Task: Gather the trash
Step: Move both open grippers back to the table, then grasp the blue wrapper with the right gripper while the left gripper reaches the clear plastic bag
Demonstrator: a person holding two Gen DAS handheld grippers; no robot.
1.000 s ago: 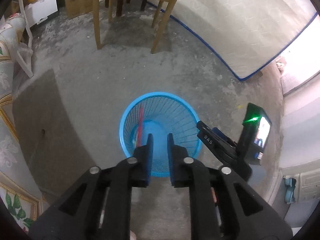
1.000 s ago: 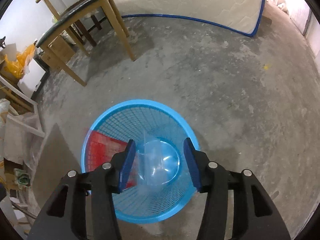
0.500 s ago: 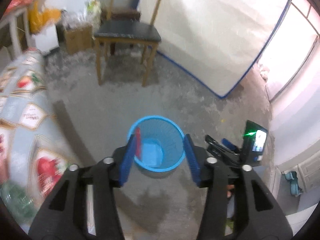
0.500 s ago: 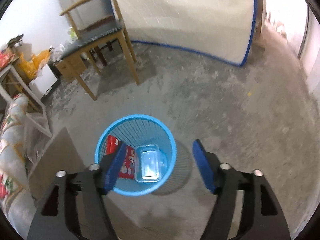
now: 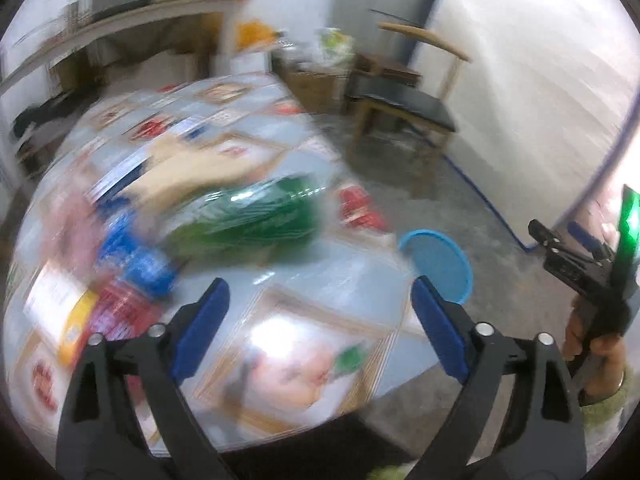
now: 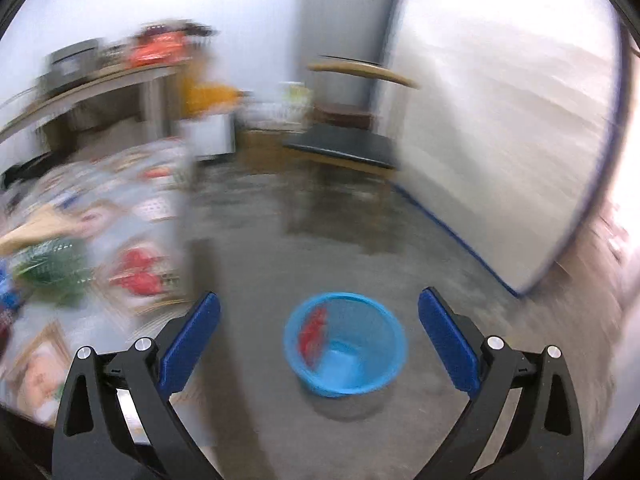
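The blue mesh trash basket (image 6: 346, 346) stands on the concrete floor with a red wrapper (image 6: 314, 332) inside; its rim also shows in the left wrist view (image 5: 438, 258) past the table edge. My left gripper (image 5: 320, 324) is open and empty above the table (image 5: 304, 344). Blurred trash lies on the table: a green packet (image 5: 256, 216), a blue packet (image 5: 136, 256), a red and yellow packet (image 5: 100, 316). My right gripper (image 6: 320, 338) is open and empty, raised above the basket; it also shows in the left wrist view (image 5: 576, 260).
A wooden chair (image 5: 404, 108) with a black seat stands beyond the table. A white mattress (image 6: 500, 140) with blue edging leans on the wall at right. A shelf (image 5: 120, 20) with clutter runs along the back wall. Both views are motion-blurred.
Both grippers have risen away from the basket and opened wide. The left has swung left over the table. A clear container dropped from the right gripper into the basket.
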